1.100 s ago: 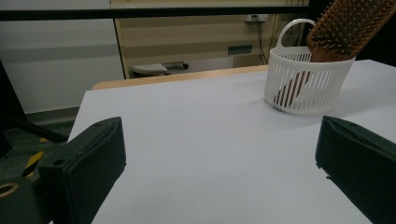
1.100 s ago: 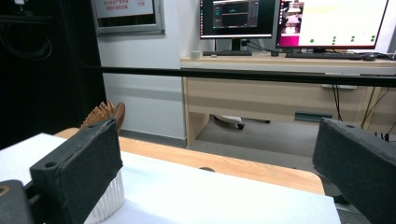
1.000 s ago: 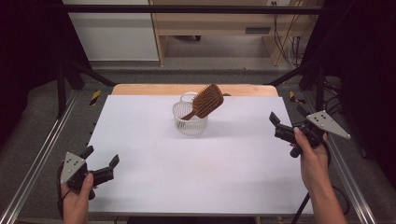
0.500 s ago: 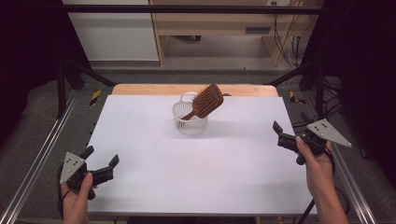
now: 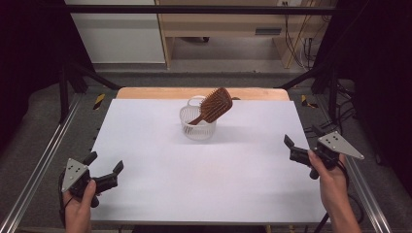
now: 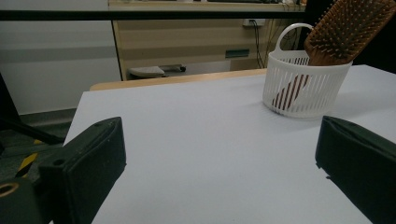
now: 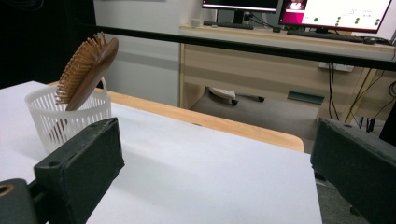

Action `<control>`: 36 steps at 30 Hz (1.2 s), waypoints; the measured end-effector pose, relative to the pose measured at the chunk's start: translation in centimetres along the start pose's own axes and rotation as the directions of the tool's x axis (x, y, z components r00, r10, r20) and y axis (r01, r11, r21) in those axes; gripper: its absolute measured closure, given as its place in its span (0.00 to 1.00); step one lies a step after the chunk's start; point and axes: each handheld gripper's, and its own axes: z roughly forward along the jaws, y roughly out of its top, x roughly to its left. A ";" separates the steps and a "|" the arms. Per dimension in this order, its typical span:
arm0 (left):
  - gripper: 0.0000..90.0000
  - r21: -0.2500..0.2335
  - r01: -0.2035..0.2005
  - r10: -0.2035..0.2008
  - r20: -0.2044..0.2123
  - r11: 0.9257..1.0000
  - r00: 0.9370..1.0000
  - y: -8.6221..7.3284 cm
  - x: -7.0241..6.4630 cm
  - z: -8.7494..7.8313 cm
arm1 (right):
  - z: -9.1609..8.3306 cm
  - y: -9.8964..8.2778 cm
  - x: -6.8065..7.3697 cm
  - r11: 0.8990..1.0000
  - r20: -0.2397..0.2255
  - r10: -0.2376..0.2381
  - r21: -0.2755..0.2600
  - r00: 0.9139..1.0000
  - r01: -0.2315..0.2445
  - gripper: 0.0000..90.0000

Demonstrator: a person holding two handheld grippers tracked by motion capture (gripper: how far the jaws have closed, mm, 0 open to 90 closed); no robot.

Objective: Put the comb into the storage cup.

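Overhead, a white slotted basket [image 5: 197, 124] stands near the middle of the table's far edge, on the white table [image 5: 204, 174]. A wooden hairbrush [image 5: 212, 105] sits in it handle down, its bristled head leaning out over the rim toward the right. The left gripper [image 5: 103, 168] hovers over the near left corner, jaws spread wide and holding nothing, a hand [image 5: 77, 209] wrapped round its grip. The right gripper [image 5: 302, 142] is held at the right edge of the table, about halfway along it, jaws likewise wide and empty, well apart from the basket.

Along the left gripper's own view, its two black jaws stand far apart at the bottom corners with bare table between them. The basket [image 6: 302, 84] lies beyond, toward the far right, with the hairbrush [image 6: 345, 30] tilted out of its top.

Along the right gripper's view, the jaws again gape wide with nothing between. The basket [image 7: 65, 116] sits at the left, hairbrush [image 7: 88, 65] leaning rightward from it, and the table's wooden far edge [image 7: 224, 123] runs behind.
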 end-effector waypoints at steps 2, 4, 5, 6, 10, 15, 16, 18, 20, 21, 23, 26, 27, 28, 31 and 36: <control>0.02 0.000 0.000 0.000 0.000 1.000 1.000 0.0 0.0 0.0 | 0.0 -0.3 0.0 1.000 -0.004 0.003 0.007 1.000 -0.003 0.03; 0.02 0.000 0.001 -0.001 0.001 1.000 1.000 0.0 0.0 0.0 | -0.1 -0.6 0.1 1.000 -0.008 0.009 0.017 1.000 -0.009 0.03; 0.02 0.000 0.001 -0.001 0.001 1.000 1.000 0.0 0.0 0.0 | -0.1 -0.7 0.1 1.000 -0.008 0.009 0.019 1.000 -0.009 0.03; 0.02 0.000 0.000 0.000 0.001 1.000 1.000 0.0 0.0 0.0 | -0.1 -0.9 0.1 1.000 -0.010 0.011 0.021 1.000 -0.010 0.03; 0.02 -0.001 -0.002 0.002 0.002 1.000 1.000 0.0 0.0 0.0 | -0.2 -1.5 0.3 0.999 -0.017 0.016 0.029 1.000 -0.016 0.03; 0.02 -0.002 -0.003 0.003 0.002 1.000 1.000 0.0 0.0 0.0 | -0.4 -2.4 0.4 0.999 -0.017 0.028 0.036 0.999 -0.027 0.04; 0.02 -0.002 -0.004 0.004 0.003 1.000 1.000 0.0 0.0 0.0 | -0.5 -2.6 0.3 0.999 -0.018 0.028 0.033 0.999 -0.027 0.04; 0.02 -0.003 -0.005 0.005 0.002 1.000 1.000 0.0 0.0 0.0 | -0.5 -2.9 0.3 0.999 -0.018 0.033 0.034 0.999 -0.033 0.04; 0.02 -0.003 -0.004 0.004 0.002 1.000 1.000 0.0 -0.1 0.0 | -0.6 -3.3 0.3 0.999 -0.019 0.035 0.036 0.999 -0.034 0.04; 0.02 -0.003 -0.005 0.005 0.002 1.000 1.000 0.0 -0.1 0.0 | -0.7 -3.4 0.3 0.999 -0.019 0.038 0.035 0.999 -0.038 0.04; 0.02 -0.003 -0.005 0.005 0.003 1.000 1.000 0.0 -0.1 0.0 | -0.8 -3.7 0.3 0.999 -0.019 0.041 0.036 0.999 -0.040 0.05; 0.02 -0.003 -0.006 0.006 0.004 1.000 1.000 0.0 -0.1 0.0 | -0.9 -4.1 0.3 0.998 -0.019 0.045 0.041 0.999 -0.044 0.05; 0.02 -0.003 -0.008 0.008 0.003 1.000 1.000 0.0 -0.1 0.0 | -0.9 -4.2 0.3 0.998 -0.019 0.046 0.041 0.999 -0.045 0.05; 0.02 -0.003 -0.007 0.007 0.003 1.000 1.000 0.0 -0.1 0.0 | -0.9 -4.4 0.3 0.998 -0.017 0.048 0.041 0.999 -0.048 0.04; 0.02 -0.003 -0.008 0.008 0.003 1.000 1.000 0.0 -0.1 0.0 | -1.0 -4.7 0.3 0.997 -0.022 0.057 0.047 0.998 -0.056 0.04; 0.02 -0.004 -0.009 0.009 0.004 1.000 1.000 0.0 -0.1 0.0 | -1.1 -5.2 0.4 0.997 -0.023 0.063 0.050 0.998 -0.062 0.04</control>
